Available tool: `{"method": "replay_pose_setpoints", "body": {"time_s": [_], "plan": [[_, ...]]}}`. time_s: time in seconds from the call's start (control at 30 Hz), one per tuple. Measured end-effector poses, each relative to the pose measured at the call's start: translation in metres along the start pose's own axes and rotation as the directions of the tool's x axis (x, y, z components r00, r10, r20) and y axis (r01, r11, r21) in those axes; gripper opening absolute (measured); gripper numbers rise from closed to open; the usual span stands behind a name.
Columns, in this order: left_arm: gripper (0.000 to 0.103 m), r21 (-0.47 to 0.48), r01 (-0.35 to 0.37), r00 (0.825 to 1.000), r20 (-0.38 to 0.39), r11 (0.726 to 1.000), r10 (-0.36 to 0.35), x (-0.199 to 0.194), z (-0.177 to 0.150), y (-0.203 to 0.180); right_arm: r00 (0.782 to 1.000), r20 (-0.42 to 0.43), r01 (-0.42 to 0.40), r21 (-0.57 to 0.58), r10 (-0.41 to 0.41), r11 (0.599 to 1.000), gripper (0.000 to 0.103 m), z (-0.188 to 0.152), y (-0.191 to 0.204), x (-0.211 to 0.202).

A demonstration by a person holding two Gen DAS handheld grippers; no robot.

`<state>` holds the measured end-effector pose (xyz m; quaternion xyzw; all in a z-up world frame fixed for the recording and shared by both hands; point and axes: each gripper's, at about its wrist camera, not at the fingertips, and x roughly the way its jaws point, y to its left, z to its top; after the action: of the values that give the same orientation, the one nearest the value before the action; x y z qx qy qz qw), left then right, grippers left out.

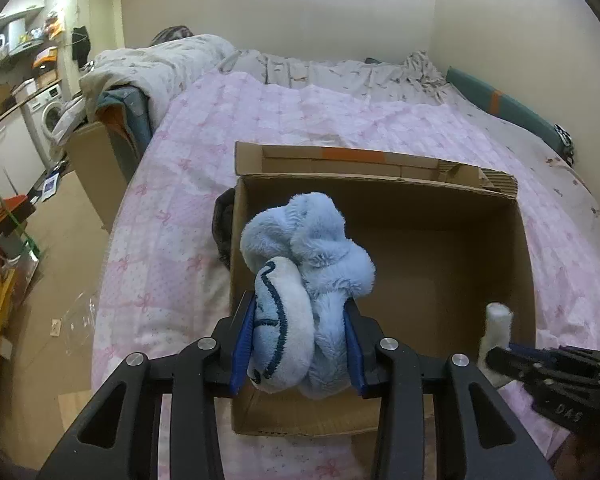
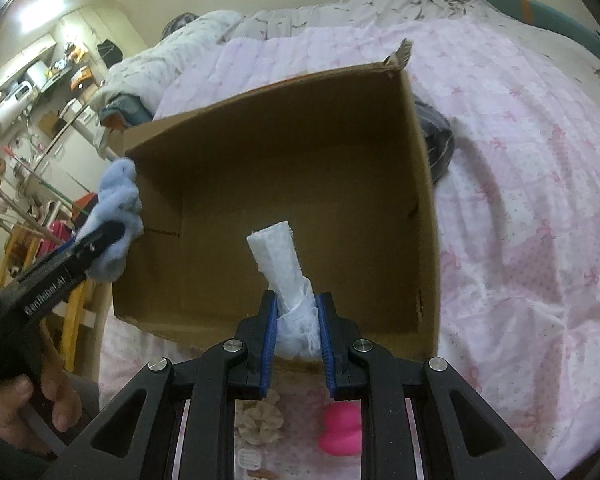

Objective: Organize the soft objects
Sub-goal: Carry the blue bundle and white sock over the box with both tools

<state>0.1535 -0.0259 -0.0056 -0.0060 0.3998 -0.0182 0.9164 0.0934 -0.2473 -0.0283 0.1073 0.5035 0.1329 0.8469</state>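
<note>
Two grippers hold soft items over an open cardboard box (image 1: 516,248) on a bed (image 1: 172,208) with a pink quilt. The box fills the centre of both views and its floor looks bare, so by appearance nothing has been stowed yet; both held items remain to be released.

Left gripper (image 1: 298,344), lower centre of the left wrist view: its blue pads pinch a fluffy light-blue plush (image 1: 312,240), bunched into folds, with a white patch bearing dark-blue stitched lines on its left side. The plush hangs over the near left part of the box, above the rim. In the right wrist view the same plush (image 2: 118,200) sits at the left edge of the box, partly outside the wall.

Right gripper (image 2: 298,330), lower centre of the right wrist view: its jaws, drawn close together, pinch a white lacy cloth (image 2: 278,256), rolled or folded into a stiff strip that juts up and away over the box interior. In the left wrist view this cloth (image 1: 498,324) appears at the lower right, at the near right corner of the box.

Left to sort, as judged from the bottom of the right wrist view: a beige scrunchie (image 2: 260,420) and a bright pink item (image 2: 340,428) lie on the quilt below the gripper. A dark bundle (image 2: 438,140) also lies just outside the box wall, to the right in this view.

A hand (image 2: 32,404) grips the left tool at lower left.
</note>
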Motion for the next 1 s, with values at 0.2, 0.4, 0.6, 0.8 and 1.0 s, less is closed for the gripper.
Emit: {"method": "replay_pose_setpoints", "body": {"time_s": [0.2,0.4,0.6,0.8,1.0], "plan": [[0.036,0.002,0.007,0.999,-0.035,1.0,-0.007,0.006,-0.004,-0.002,0.998,-0.054,0.022,-0.008,-0.022,1.0,0.022,-0.005,0.0,0.01],[0.036,0.022,0.024,0.997,-0.077,0.999,-0.022,0.013,-0.009,-0.007,0.998,-0.053,0.025,-0.002,-0.025,1.0,0.022,-0.006,0.002,0.01],[0.036,0.019,0.002,0.998,-0.069,1.0,0.0,0.013,-0.01,-0.005,0.998,-0.054,0.029,-0.003,-0.029,1.0,0.022,-0.004,0.003,0.012],[0.036,-0.001,-0.006,0.996,-0.085,1.0,0.005,0.017,-0.01,-0.001,0.998,-0.05,0.034,-0.002,-0.034,0.999,0.022,-0.004,0.003,0.011],[0.036,0.003,0.003,0.995,-0.1,1.0,-0.003,0.018,-0.012,-0.004,0.998,-0.054,0.038,-0.005,-0.038,0.999,0.022,-0.005,0.003,0.014]]}}
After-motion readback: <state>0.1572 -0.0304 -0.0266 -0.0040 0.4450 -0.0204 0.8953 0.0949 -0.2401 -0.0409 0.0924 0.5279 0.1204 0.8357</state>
